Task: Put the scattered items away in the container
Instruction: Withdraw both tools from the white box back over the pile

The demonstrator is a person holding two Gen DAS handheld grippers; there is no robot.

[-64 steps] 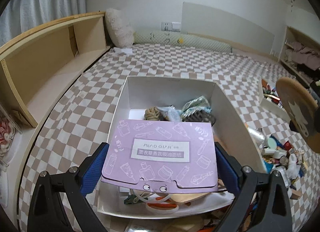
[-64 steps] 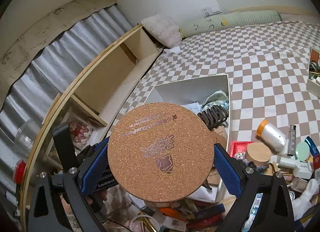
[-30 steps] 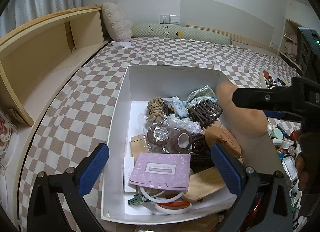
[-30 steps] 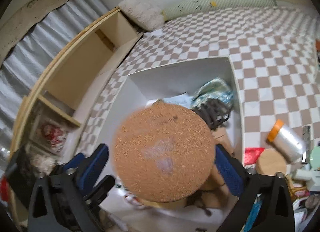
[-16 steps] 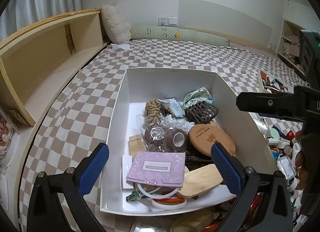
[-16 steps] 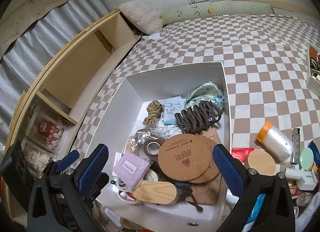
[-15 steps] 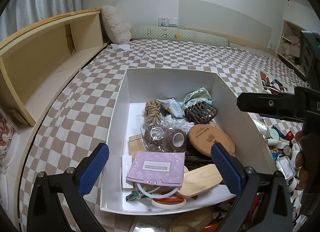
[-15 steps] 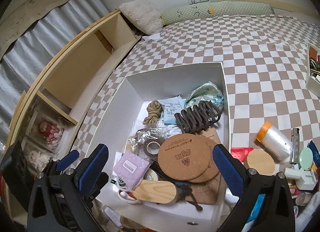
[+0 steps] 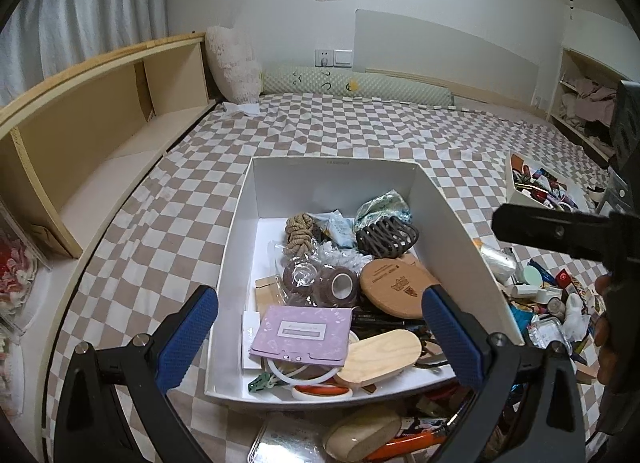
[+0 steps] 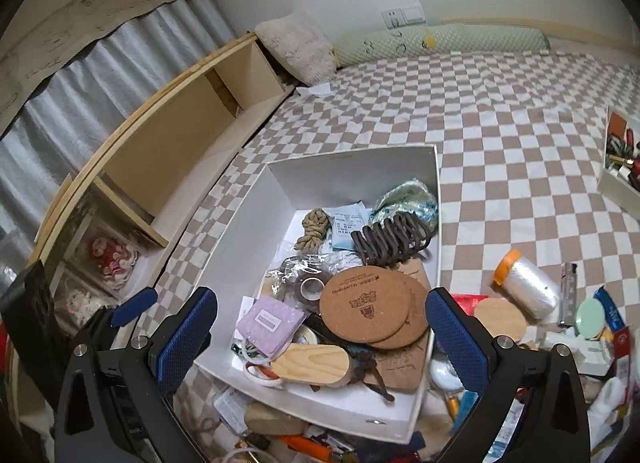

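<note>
White box, frame centre, holds cork coasters and purple packet; clutter at lower right remains. Both hand-held grippers released, empty.

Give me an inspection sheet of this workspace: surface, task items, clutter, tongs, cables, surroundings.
Surface: brown-and-white checkered bedspread.
Job's things: white rectangular cardboard box holding a round cork coaster, purple paper packet, dark brown claw hair clip and oval wooden block.
Clutter: orange-capped roll of clear film, round wooden lid and small cosmetics lie outside, right of the box.
Tongs: left tongs open, empty; right tongs open, empty.
Cables: nothing seen.
Surroundings: wooden shelf unit, fluffy white pillow, grey curtain.
</note>
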